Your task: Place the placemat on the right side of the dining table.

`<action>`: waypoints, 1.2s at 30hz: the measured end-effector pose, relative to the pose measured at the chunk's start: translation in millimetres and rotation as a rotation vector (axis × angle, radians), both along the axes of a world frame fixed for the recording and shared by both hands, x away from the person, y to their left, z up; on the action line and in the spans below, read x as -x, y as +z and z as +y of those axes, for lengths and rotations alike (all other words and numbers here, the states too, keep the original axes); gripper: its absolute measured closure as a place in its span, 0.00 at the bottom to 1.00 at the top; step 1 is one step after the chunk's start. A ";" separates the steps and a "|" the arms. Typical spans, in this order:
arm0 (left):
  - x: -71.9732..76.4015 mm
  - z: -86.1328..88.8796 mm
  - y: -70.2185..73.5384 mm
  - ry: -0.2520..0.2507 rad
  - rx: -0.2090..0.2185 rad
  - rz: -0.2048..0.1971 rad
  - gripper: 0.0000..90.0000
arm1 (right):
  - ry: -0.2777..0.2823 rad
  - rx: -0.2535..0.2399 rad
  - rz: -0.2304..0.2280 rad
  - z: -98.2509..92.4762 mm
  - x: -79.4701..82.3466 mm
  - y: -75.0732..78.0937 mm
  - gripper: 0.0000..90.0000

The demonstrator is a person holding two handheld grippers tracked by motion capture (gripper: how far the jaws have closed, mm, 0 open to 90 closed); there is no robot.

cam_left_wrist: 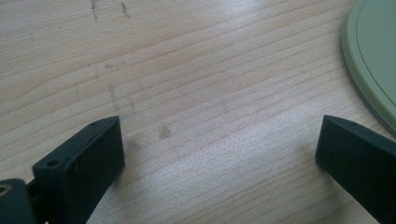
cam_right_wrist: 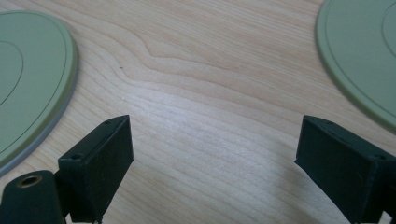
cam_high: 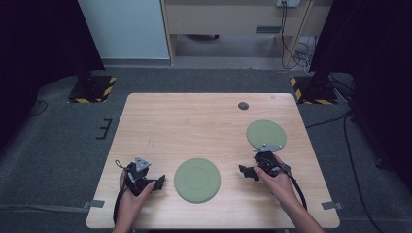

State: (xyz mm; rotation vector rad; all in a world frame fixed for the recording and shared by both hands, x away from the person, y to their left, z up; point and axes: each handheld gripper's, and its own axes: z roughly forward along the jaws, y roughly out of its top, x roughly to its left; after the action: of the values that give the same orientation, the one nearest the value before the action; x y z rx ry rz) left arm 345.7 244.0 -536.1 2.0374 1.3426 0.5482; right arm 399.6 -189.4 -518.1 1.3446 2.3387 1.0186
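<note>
**Risk: thin plates, hard pickup**

Both claws are standing wide apart w/ nothing between. Right claw [cam_high: 248, 171] is sitting betw. two flat round green plates: near one [cam_high: 197, 180] to its left, far one [cam_high: 266, 134] just ahead. Left claw [cam_high: 156, 181] is hovering beside the near plate. Plates are lying flush on the light wooden desk [cam_high: 194, 126], so jaws are prob. going to skid over a rim or push it away.
</note>
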 end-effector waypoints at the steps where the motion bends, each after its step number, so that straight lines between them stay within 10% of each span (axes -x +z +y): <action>1: 0.0 0.0 0.0 0.000 0.000 0.000 0.01 | 0.003 0.003 0.004 2.5 0.7 -1.8 0.12; 36: -0.2 0.0 0.0 -0.003 0.000 0.001 0.00 | 0.024 0.073 -0.092 33.3 7.6 -20.6 0.05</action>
State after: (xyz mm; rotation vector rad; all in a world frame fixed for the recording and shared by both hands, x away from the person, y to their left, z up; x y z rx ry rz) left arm 345.9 244.0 -536.1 2.0393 1.3406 0.5456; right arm 392.0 -156.1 -538.7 1.2194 2.3064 0.9705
